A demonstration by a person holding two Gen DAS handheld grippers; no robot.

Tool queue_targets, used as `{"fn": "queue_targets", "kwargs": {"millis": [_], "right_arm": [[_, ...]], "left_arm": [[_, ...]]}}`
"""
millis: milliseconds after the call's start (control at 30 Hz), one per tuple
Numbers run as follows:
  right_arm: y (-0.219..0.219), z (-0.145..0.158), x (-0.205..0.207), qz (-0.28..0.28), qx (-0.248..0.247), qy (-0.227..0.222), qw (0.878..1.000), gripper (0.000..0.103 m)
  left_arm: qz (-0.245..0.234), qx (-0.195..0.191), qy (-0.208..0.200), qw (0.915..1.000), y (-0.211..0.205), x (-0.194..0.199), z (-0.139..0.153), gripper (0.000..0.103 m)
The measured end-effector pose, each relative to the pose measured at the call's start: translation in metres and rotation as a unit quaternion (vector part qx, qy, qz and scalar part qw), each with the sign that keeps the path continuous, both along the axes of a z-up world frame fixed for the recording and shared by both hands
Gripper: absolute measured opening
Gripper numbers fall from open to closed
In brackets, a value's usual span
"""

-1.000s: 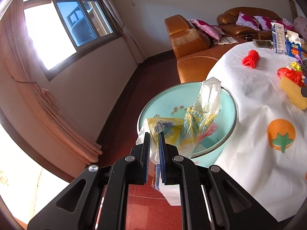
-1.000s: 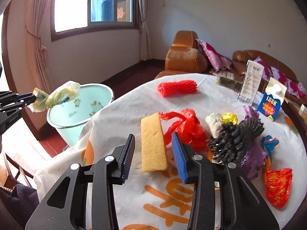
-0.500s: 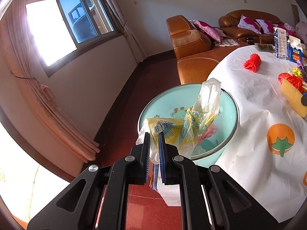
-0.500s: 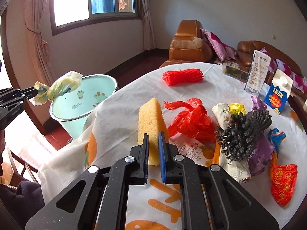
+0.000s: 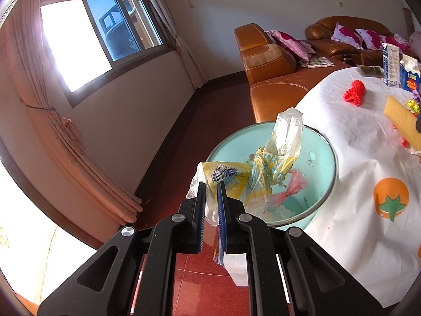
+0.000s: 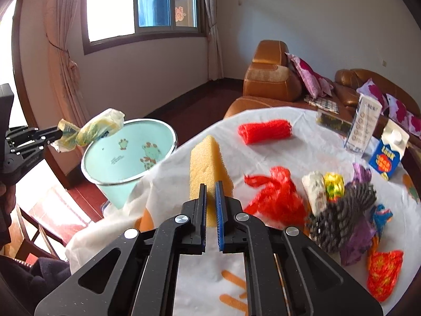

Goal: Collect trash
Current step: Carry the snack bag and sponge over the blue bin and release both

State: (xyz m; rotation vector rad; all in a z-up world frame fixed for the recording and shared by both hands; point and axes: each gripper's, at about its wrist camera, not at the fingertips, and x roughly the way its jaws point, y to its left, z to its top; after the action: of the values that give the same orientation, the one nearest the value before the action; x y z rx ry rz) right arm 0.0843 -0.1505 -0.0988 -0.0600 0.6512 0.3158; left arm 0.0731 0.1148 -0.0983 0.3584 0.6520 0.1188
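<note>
Bin (image 5: 327, 173) w/ pink scrap inside; left gripper (image 5: 211, 197) pinches plastic wrapper (image 5: 263, 173) above it, right gripper (image 6: 210, 197) clamps sponge (image 6: 208, 166).

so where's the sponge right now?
Right wrist view: the sponge is pinched in the right hand-held gripper, tilted up off the table, left of the red bag.

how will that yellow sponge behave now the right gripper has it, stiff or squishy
Probably squishy: the sponge looks pinched narrow between the nearly closed right gripper. Likely light, since its free end stands up without sagging. The porous surface should resist slipping.
</note>
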Motion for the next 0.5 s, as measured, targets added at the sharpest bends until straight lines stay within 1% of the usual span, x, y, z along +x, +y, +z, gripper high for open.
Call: {"fn": "queue_targets", "kwargs": {"millis": [300,500], "right_arm": [[0.02,0.018,0.029,0.031,-0.003,-0.026,0.999,0.007],[0.038,0.02,0.049,0.052,-0.01,-0.03,0.998,0.007]], "left_arm": [[0.014,0.012,-0.003,0.9998,0.01,0.011,-0.001,0.009],[0.024,0.031,-0.005,0.9992,0.01,0.019,-0.005,0.009]]}}
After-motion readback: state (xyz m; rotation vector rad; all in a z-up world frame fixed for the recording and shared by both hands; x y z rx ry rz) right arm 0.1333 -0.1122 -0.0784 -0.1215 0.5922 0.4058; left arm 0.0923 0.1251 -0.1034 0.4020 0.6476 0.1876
